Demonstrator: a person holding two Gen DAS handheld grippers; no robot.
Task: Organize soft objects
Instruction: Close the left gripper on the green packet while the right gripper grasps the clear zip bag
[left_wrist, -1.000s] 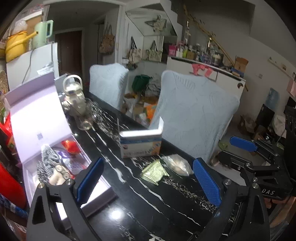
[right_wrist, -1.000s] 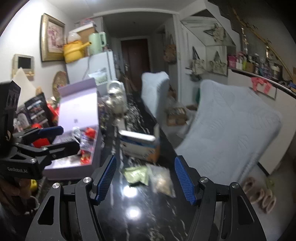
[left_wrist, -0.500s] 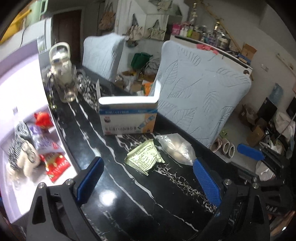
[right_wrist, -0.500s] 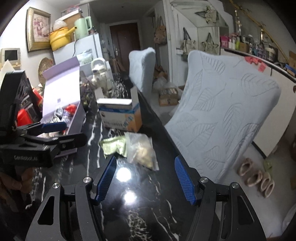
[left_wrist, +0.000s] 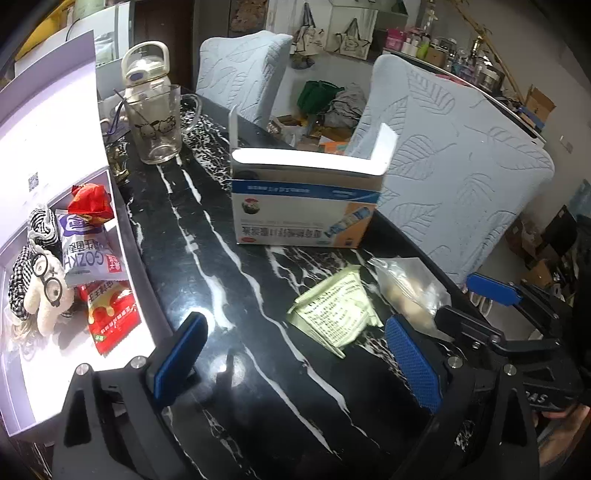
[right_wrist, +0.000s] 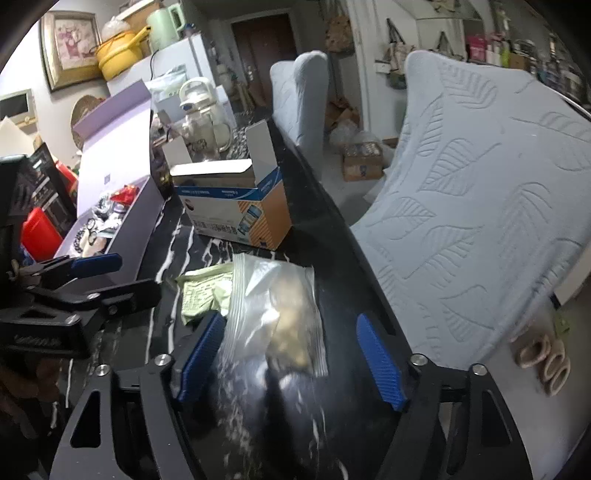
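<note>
the right gripper (right_wrist: 291, 354) hung over the clear zip bag (right_wrist: 277, 314) on the black marbled table (left_wrist: 229, 266), its blue pads standing to either side of the bag's near end and its jaws opening, not pressing on the plastic. the bag lay flat, its left edge overlapping the pale green packet (right_wrist: 201, 291) just beside it. the left gripper (left_wrist: 295, 362) was wide open with nothing held, above bare table, the green packet ahead between its fingers and closer to the right one. behind both packets stood an open blue-and-white carton (left_wrist: 303, 206). at the left edge, the lilac box (left_wrist: 22, 369) already held a plush sheep (left_wrist: 44, 291) and snack packets.
</note>
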